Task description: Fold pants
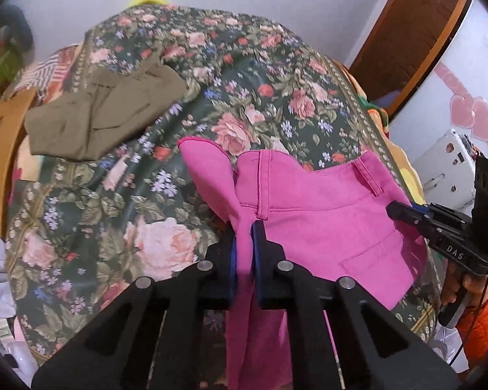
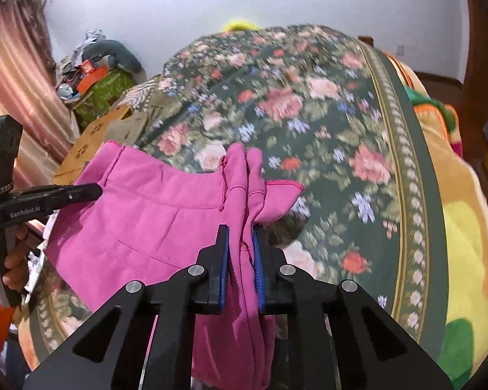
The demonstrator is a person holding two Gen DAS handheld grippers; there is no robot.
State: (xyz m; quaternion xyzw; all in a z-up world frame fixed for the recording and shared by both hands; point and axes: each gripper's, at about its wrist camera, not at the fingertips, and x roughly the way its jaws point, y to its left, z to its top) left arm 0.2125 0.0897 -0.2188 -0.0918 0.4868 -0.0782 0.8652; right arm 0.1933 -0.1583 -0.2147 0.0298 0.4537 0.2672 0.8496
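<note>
Your pants (image 1: 315,214) hang between both grippers over the bed (image 1: 260,74); other pants (image 1: 104,113) lie far-left on it.

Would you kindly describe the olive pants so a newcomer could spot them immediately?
Start at the floral bedspread that covers the bed. On its far left side, in the left wrist view, lie the olive pants, crumpled flat. Unlike the pink pants, no gripper holds them, and they are drab green.

A lived-in home bedroom: a bed under a dark green floral bedspread (image 1: 244,74) with a bright fleece blanket (image 2: 465,227) beneath it, a pink curtain (image 2: 19,74) at one side, a white cabinet with pink heart stickers (image 1: 471,117), and clutter heaped in the corner (image 2: 91,71).
</note>
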